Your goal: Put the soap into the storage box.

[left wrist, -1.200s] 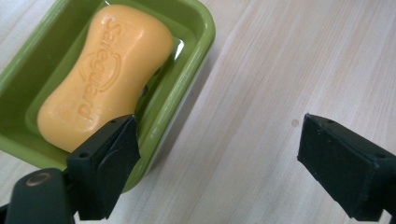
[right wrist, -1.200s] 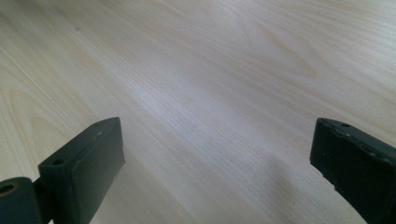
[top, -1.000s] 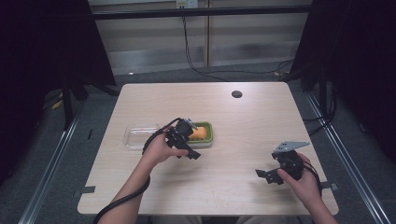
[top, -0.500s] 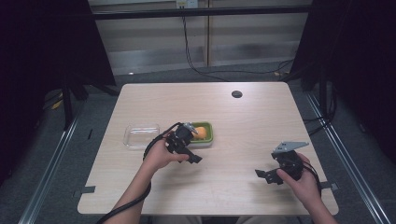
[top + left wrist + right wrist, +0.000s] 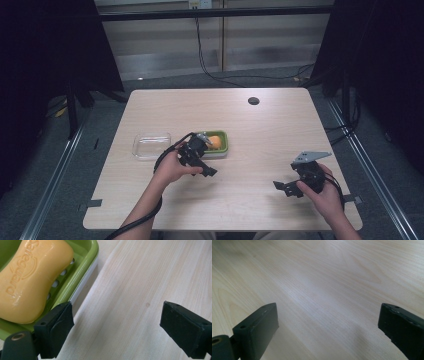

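- Left of centre in the high view, a clear lid (image 5: 151,145) lies flat on the table (image 5: 260,130).
- Just right of it, the orange soap (image 5: 214,141) sits in the green dish (image 5: 223,148).
- In the left gripper view the soap (image 5: 30,280) fills the upper left, its long axis slanting from lower left to upper right, outside the left finger (image 5: 56,326).
- Left gripper (image 5: 199,161): jaws wide, holding nothing.
- Right gripper (image 5: 287,187), lower right: jaws wide over bare wood.

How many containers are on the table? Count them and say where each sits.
2. The green soap dish, holding the orange soap bar, sits by the left gripper. The clear plastic container lies just left of the dish.
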Action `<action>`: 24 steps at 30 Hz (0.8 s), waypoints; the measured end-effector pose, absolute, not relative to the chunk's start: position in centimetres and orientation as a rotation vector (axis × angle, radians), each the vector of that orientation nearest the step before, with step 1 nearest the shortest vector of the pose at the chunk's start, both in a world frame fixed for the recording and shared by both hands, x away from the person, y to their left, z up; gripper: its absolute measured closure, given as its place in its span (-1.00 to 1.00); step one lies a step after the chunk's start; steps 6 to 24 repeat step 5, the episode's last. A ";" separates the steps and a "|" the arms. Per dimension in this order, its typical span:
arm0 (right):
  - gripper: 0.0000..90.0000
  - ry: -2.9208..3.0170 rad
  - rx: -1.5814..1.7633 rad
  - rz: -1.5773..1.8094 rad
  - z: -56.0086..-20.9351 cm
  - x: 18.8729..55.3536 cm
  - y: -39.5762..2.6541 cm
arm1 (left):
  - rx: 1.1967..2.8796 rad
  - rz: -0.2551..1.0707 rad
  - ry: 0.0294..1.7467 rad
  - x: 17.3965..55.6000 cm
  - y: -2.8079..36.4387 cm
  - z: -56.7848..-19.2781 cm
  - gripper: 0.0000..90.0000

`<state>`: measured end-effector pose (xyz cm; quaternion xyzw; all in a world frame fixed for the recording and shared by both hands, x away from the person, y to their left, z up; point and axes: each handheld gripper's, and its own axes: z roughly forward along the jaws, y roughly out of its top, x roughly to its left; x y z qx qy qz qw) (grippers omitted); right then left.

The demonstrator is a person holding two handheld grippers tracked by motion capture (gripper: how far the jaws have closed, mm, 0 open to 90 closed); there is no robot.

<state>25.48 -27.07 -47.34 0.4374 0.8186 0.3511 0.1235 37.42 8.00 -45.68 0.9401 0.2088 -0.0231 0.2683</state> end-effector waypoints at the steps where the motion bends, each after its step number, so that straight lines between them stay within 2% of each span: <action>1: -0.95 2.387 1.276 1.023 -47.3 25.5 -27.1 | 2.532 -0.062 0.561 37.4 8.0 -45.7 -0.75; 24: -0.95 2.386 1.273 1.022 -47.3 25.5 -27.1 | 2.539 -0.058 0.557 37.5 8.0 -45.7 -0.74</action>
